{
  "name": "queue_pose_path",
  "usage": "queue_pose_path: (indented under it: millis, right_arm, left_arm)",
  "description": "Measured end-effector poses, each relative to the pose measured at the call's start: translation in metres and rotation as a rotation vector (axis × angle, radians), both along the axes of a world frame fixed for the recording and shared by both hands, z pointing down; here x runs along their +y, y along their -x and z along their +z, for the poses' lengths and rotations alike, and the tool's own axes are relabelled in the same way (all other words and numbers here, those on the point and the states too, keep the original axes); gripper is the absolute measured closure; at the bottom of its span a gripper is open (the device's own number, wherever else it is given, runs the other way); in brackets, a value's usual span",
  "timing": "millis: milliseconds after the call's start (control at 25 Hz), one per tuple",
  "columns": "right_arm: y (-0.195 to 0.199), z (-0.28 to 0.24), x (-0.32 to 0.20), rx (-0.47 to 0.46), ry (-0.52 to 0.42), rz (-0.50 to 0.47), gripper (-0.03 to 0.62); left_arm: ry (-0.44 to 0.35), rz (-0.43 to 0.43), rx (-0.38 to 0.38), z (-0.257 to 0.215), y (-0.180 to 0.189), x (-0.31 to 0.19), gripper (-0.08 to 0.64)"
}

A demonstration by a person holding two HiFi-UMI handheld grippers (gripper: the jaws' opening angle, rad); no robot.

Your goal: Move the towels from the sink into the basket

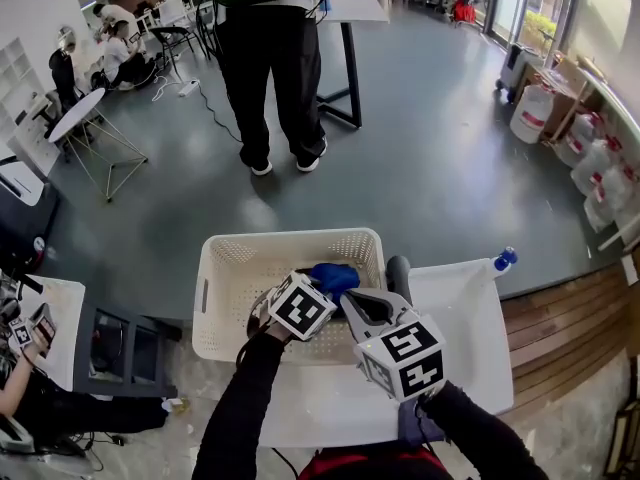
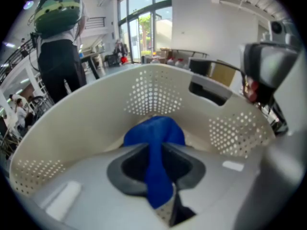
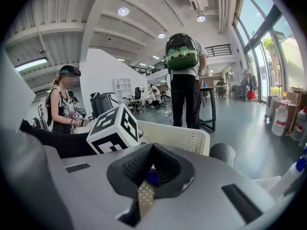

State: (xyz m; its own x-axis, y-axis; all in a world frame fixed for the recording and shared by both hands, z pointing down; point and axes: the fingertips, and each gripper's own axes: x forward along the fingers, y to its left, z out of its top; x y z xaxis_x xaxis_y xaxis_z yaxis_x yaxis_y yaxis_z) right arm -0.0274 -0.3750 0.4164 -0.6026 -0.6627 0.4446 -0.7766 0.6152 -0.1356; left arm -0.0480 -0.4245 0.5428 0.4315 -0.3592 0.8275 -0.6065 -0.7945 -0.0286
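A blue towel (image 1: 335,276) hangs at the right side of the white perforated basket (image 1: 230,268), above its floor. My left gripper (image 1: 328,286) reaches into the basket and holds it. In the left gripper view the towel (image 2: 154,133) runs as a strip between the two pads, bunched beyond the left gripper (image 2: 156,153), with the basket wall (image 2: 96,123) curving around. My right gripper (image 1: 352,300) hovers beside the left one over the white sink (image 1: 470,308). In its own view, the right gripper (image 3: 152,153) has its pads meeting with nothing held.
A dark faucet (image 1: 398,273) rises between basket and sink. A blue-capped bottle (image 1: 505,259) stands at the sink's far right corner. A person (image 1: 270,58) stands on the grey floor beyond the basket. Another person sits at the lower left.
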Motion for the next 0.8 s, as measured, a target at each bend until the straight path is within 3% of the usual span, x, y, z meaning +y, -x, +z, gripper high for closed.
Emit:
queue_pose_path:
  millis: [320,800]
  right_arm:
    - [0.000,0.003,-0.001,-0.002,0.005,0.010,0.584]
    - [-0.003,-0.006,-0.003,-0.009,0.002,0.033,0.584]
  left_arm:
    - [0.019,0.027,0.023,0.009,-0.006,0.001,0.432]
    - [0.034,-0.003,0.036,0.015,0.000,-0.004,0.353]
